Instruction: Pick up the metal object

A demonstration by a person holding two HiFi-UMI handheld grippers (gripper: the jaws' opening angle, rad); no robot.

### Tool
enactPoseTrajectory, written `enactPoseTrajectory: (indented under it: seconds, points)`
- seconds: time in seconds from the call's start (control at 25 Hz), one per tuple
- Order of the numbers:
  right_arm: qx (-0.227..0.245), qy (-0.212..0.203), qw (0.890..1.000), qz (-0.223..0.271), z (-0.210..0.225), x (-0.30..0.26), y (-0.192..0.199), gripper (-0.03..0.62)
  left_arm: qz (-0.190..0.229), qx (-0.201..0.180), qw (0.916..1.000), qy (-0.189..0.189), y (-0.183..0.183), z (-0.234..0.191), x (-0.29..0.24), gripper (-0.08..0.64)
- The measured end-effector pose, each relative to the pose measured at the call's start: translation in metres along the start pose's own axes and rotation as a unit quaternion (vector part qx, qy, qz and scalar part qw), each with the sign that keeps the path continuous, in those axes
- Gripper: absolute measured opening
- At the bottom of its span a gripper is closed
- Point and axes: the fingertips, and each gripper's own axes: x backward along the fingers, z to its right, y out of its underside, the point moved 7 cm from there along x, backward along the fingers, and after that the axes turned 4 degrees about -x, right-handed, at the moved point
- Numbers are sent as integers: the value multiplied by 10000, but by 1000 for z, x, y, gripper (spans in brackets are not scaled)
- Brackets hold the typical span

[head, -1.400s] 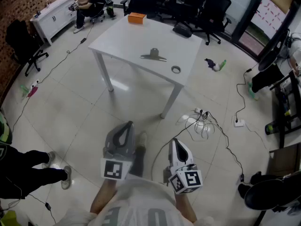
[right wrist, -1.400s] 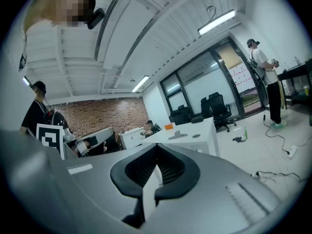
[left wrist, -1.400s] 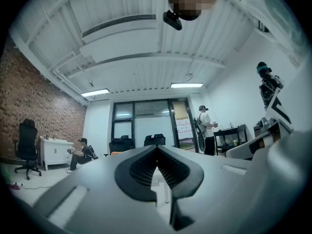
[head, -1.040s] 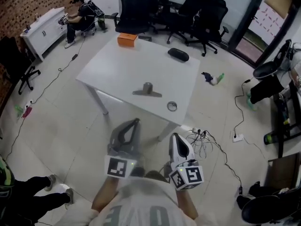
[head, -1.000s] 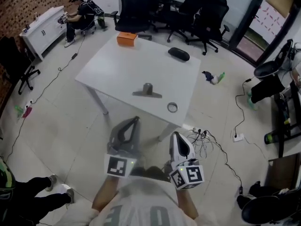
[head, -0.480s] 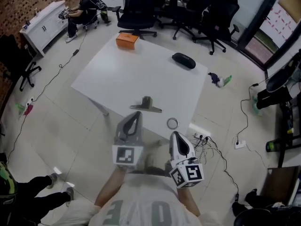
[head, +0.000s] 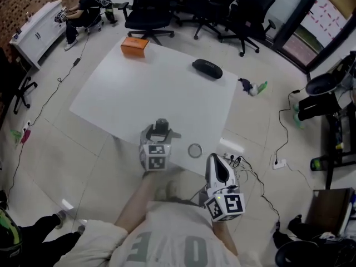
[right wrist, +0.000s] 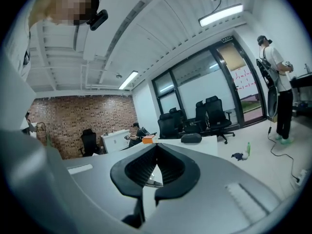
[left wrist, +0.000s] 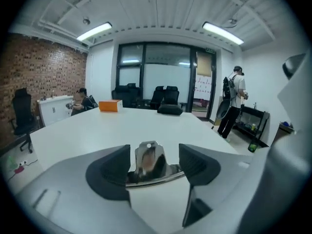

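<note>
The metal object (head: 162,125), a shiny upright tab on a flat base, stands near the front edge of the white table (head: 150,88). My left gripper (head: 160,133) reaches over that edge, one jaw on each side of the object. In the left gripper view the metal object (left wrist: 148,155) sits between the dark pads (left wrist: 113,172) with a gap on each side; the left gripper (left wrist: 155,167) is opening. My right gripper (head: 214,164) hangs below the table edge, off to the right, jaws shut and empty, as the right gripper view also shows for the right gripper (right wrist: 156,147).
A tape ring (head: 194,150) lies right of the object. An orange box (head: 134,46) and a black case (head: 207,68) sit at the table's far side. Office chairs (head: 150,10) stand behind. Cables (head: 245,166) trail on the floor at right. A person (head: 78,4) sits far left.
The table has come closer. My left gripper went forward over the table edge and its jaws opened round the metal object. The right gripper stayed low and shut.
</note>
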Motion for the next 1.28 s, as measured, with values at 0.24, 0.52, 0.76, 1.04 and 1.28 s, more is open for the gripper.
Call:
enactPoseTrajectory:
  seconds: [0.24, 0.52, 0.76, 1.04, 1.28]
  points:
    - [5, 155, 9998, -95, 18, -10, -2, 12, -292, 41, 9995, -58, -3, 4, -32, 293]
    - [46, 117, 9997, -193, 20, -22, -2, 12, -789, 197, 9966, -118, 10, -3, -51, 293]
    - [53, 68, 9997, -233, 22, -25, -1, 12, -683, 19, 9973, -252, 9, 0, -51, 287]
    - [11, -27, 9996, -286, 21, -22, 1, 12, 721, 86, 9972, 161, -30, 5, -4, 285]
    - [-12, -392, 9992, 38, 4, -21, -20, 13, 2586, 72, 9655, 307, -127, 2, 91, 285]
